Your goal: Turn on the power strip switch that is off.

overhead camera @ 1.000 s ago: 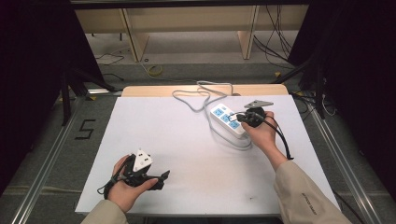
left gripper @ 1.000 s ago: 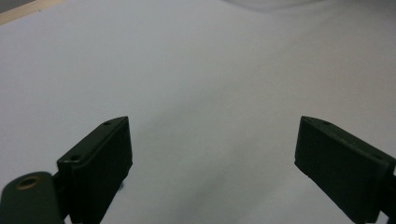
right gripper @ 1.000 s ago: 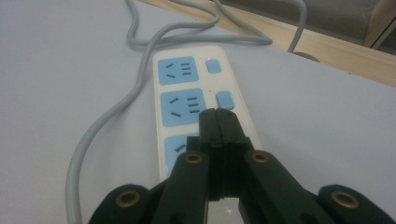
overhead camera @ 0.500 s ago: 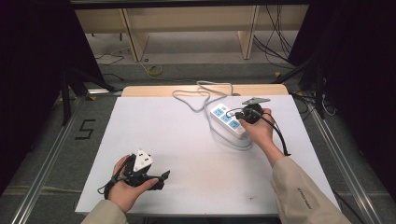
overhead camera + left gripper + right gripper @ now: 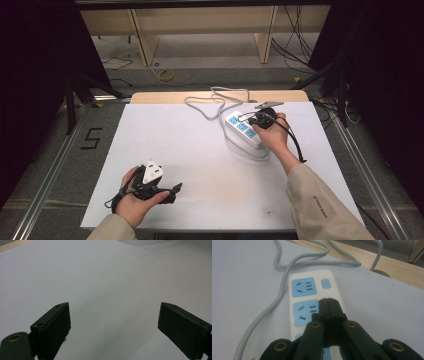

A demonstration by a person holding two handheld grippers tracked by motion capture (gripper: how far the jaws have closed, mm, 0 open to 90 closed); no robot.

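A white power strip [image 5: 243,129] with blue socket faces lies on the white tabletop [image 5: 200,150], toward the far right part of it, set at a slant with its switch end pointing to the far edge. Its grey cable [image 5: 215,100] leaves that end, loops across the far part of the tabletop and over the bare wooden strip [image 5: 165,97] at the back. In the right gripper view the strip's blue rocker switch [image 5: 326,284] sits beside the farthest socket [image 5: 303,286], and a second socket [image 5: 306,311] lies just below it. The right gripper [image 5: 262,119], held in the person's right hand [image 5: 274,137], is over the power strip with its jaws closed flat against each other and nothing between them; in its own view their tips lie over the right edge of the second socket, short of the switch, and whether they touch the strip's surface cannot be told. The left gripper [image 5: 172,192] rests in the person's left hand [image 5: 135,202] at the near left of the tabletop, well apart from the power strip, with a white block [image 5: 152,171] on top of its body. Its jaws stand wide open, bare tabletop between them, gripping nothing.
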